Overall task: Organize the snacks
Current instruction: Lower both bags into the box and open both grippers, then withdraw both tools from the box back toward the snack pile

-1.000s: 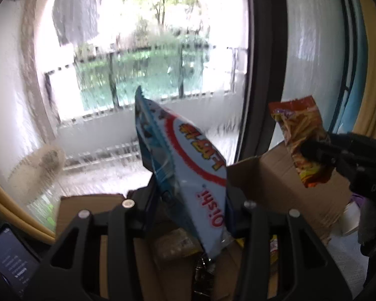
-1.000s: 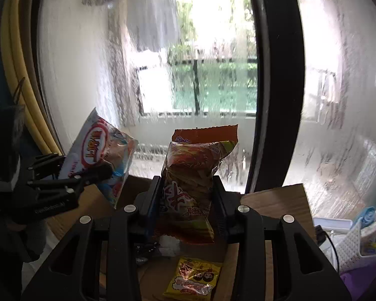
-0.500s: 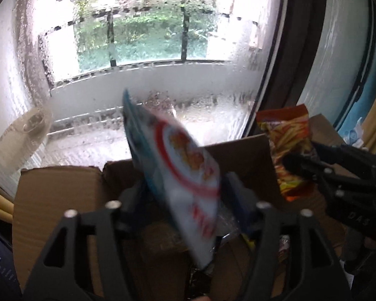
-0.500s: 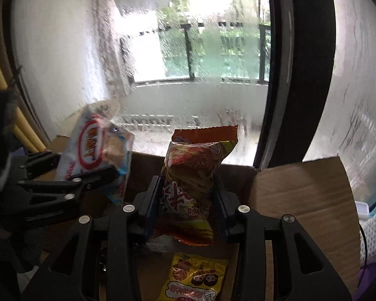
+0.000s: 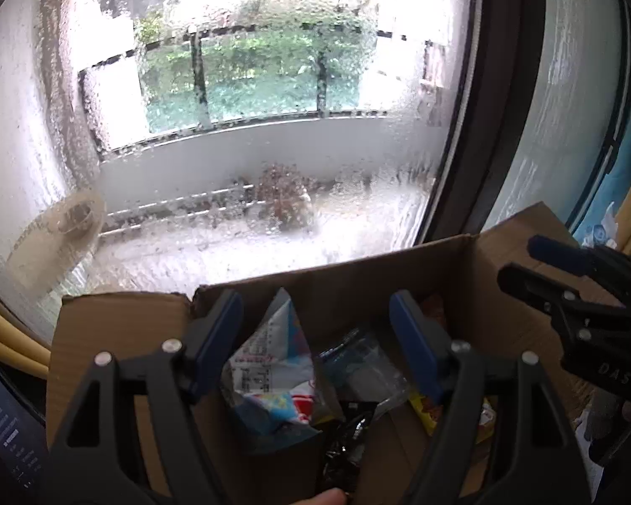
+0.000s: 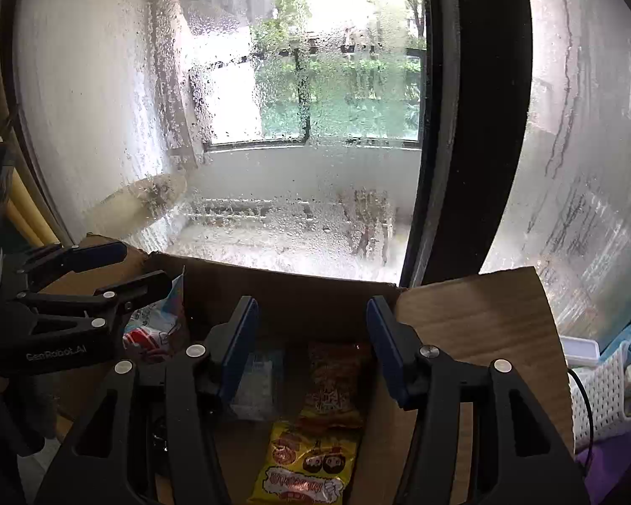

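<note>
Both grippers, left (image 5: 315, 328) and right (image 6: 311, 332), hang released over the box (image 5: 399, 269). Snacks (image 6: 303, 467) lie inside, with a wet window (image 5: 273, 126) beyond.

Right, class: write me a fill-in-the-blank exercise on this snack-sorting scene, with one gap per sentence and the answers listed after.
1. Both the left tool and the right tool are ____, holding nothing.
2. The snacks lie inside a ____ box.
3. The blue-and-white snack bag sits below the ____ tool.
4. The yellow snack packet lies nearer the camera than the ____ packet.

Answers: open; cardboard; left; orange
</note>
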{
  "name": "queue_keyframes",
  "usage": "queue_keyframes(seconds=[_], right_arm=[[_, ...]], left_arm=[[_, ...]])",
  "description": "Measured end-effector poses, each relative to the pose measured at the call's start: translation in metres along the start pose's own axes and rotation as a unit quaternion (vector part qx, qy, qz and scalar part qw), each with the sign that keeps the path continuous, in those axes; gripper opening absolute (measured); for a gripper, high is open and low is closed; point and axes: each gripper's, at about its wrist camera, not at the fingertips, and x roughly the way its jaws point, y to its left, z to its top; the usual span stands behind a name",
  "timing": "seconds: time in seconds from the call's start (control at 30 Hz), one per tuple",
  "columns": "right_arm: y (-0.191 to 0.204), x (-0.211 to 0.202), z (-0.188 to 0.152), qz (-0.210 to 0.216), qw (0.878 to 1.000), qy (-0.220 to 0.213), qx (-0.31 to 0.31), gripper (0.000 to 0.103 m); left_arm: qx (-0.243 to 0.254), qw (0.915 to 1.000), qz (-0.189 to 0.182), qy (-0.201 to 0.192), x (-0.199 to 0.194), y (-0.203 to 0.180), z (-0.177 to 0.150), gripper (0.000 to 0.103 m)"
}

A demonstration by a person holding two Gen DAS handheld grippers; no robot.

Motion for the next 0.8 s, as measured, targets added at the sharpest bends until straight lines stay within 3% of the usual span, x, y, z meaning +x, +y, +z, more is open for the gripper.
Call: queue_keyframes(seconds=[0.27,0.47,0.8], right_arm=[[0.004,-0.021,-0.009,0.001,1.000,-0.004,0.002,0.057],[0.010,-0.051,-0.018,0.008,1.000,-0.016,0.004,0.064],[0.021,-0.111,-0.045,0.007,0.999,-0.043,-0.004,0.065]], left_arm=[[-0.020,0.9998,0.002,-0.006,-0.022,0.008,-0.008,0.075],[-0.022,0.9994,-0.007,-0.025,-0.067,0.004,-0.023,0.080],[-0.033,0.9967,-0.036,-0.065,-0.140,-0.010,-0.051,0.081]])
